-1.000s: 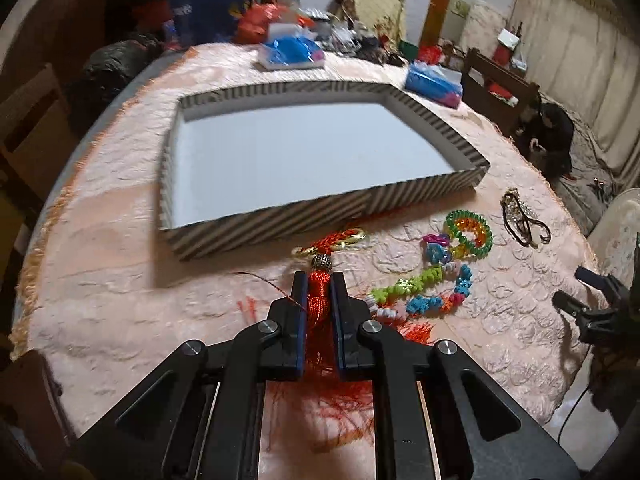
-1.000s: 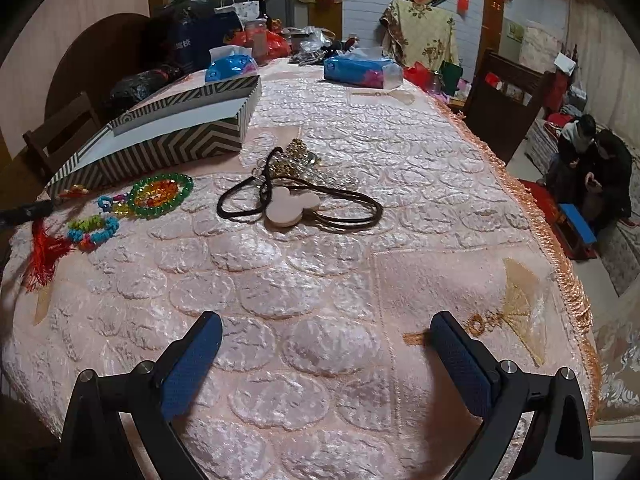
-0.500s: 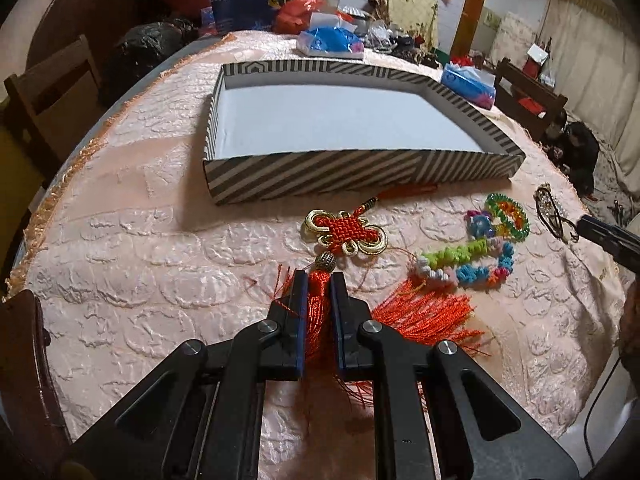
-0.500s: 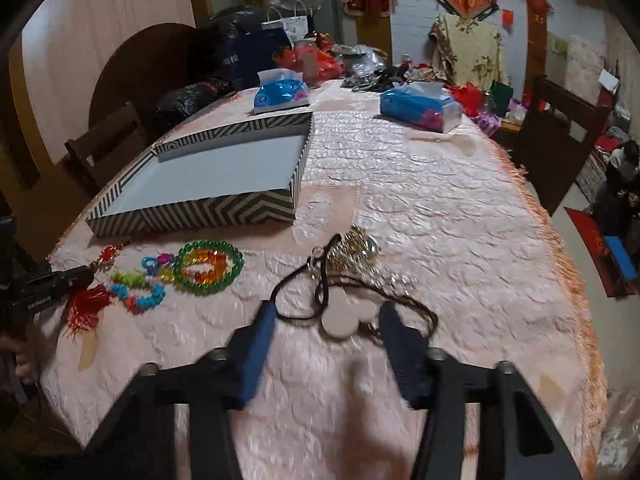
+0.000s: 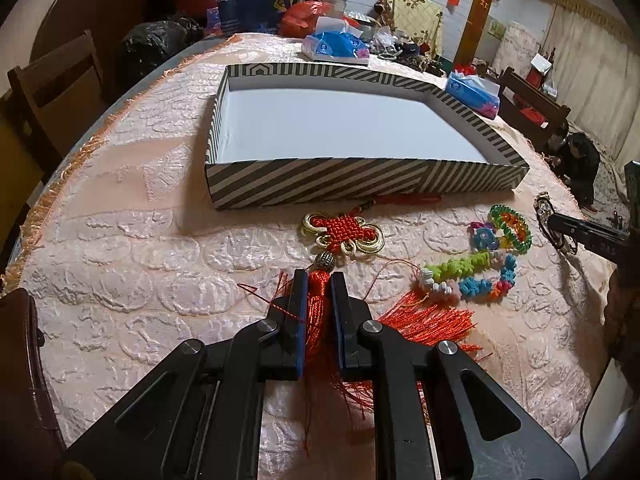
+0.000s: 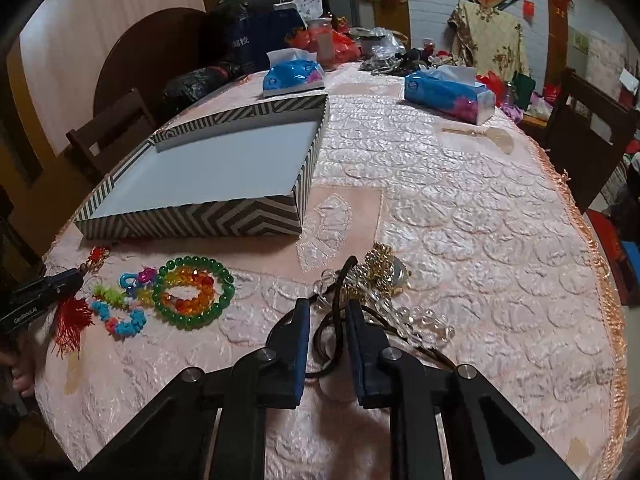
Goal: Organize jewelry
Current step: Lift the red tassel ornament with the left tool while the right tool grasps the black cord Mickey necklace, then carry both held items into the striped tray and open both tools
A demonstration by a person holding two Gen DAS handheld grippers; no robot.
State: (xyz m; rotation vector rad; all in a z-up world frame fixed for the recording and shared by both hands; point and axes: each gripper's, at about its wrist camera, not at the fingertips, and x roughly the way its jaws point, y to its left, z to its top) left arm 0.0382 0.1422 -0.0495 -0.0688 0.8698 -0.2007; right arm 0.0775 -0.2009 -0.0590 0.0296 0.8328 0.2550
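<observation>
Left wrist view: my left hand-held gripper [image 5: 319, 280] is clenched on the red tassel [image 5: 318, 312] just below the bead; the knot ornament [image 5: 346, 234] lies at twelve o'clock, short of the striped box [image 5: 360, 182]. It looks light and floppy, so I judge the bound neck is the best hold.

Right wrist view: my right hand-held gripper [image 6: 326, 312] straddles the black cord necklace [image 6: 340, 300] on the table [image 6: 480, 220]; whether it is pinching yet I cannot tell. The cord is limp, the crystal beads [image 6: 424, 322] slippery.

Two blue tissue packs [image 6: 293, 74] [image 6: 449, 91] – far table end; wooden chair [image 5: 52, 92].

"驾校" on the blue bag [image 5: 256, 4]; "genrobot.ai" on the left tool [image 6: 44, 292]
</observation>
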